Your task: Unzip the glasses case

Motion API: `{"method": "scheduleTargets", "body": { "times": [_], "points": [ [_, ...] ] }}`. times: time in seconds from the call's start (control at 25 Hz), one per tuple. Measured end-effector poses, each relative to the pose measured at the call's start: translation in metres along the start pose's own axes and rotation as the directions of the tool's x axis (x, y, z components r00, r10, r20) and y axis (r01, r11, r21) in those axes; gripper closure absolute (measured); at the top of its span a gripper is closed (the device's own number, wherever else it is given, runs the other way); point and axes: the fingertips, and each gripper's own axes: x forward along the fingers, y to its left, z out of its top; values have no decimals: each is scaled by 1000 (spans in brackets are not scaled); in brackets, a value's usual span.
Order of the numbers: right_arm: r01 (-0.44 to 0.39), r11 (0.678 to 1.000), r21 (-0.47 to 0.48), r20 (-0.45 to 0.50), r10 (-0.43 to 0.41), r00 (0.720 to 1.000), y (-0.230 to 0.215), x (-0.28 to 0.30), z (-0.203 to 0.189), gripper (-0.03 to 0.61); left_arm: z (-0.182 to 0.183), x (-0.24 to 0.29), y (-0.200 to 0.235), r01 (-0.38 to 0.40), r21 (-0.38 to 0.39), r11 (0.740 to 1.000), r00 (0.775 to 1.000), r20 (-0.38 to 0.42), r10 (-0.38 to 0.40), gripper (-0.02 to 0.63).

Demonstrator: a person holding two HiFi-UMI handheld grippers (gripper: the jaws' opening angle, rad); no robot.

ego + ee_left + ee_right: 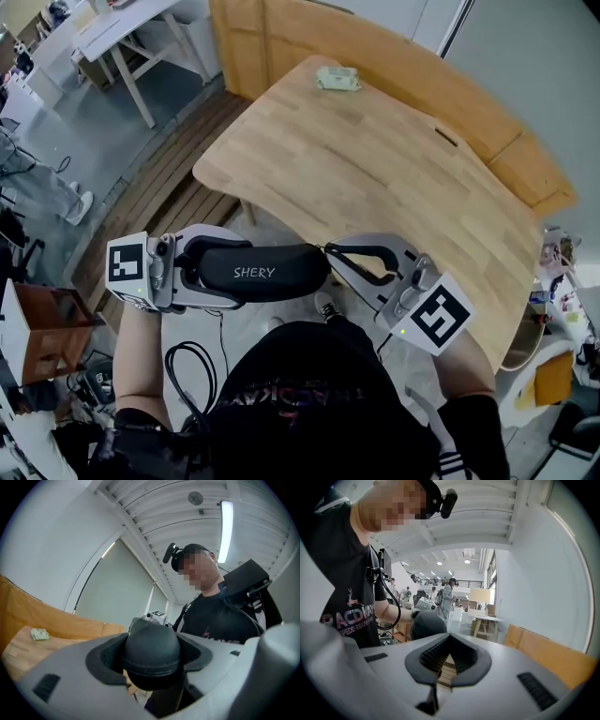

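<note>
1. Currently the black glasses case (pixel 267 272), lettered SHERY, hangs in the air level in front of the person's body, just off the near edge of the wooden desk (pixel 375 159) and touching no part of it.
2. At its left end, the left gripper (pixel 230 272) has its jaws spread wide and grasping the case, whose rounded end fills the left gripper view between the pads (pixel 151 653).
3. At its right end, the right gripper (pixel 336 251) has its jaws clenched together; what they pinch there is too small to tell.
4. Far off on the desk lies a small pale packet (pixel 337 79).
</note>
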Motion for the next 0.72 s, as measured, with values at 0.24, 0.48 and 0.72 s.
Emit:
{"method": "scheduleTargets", "body": {
  "times": [0.24,0.48,0.72],
  "points": [
    [-53,998,40,-13,54,998,1,-3,-6,557,0,0,3,0,-6,1000,1000,11,0,301],
    [-216,950,227,-69,237,969,6,-32,-23,250,-8,2,6,-23,-30,999,1000,16,23,302],
    [-332,938,98,-253,346,904,28,-25,-47,217,-22,23,13,-35,-28,999,999,-43,33,301]
  ]
}}
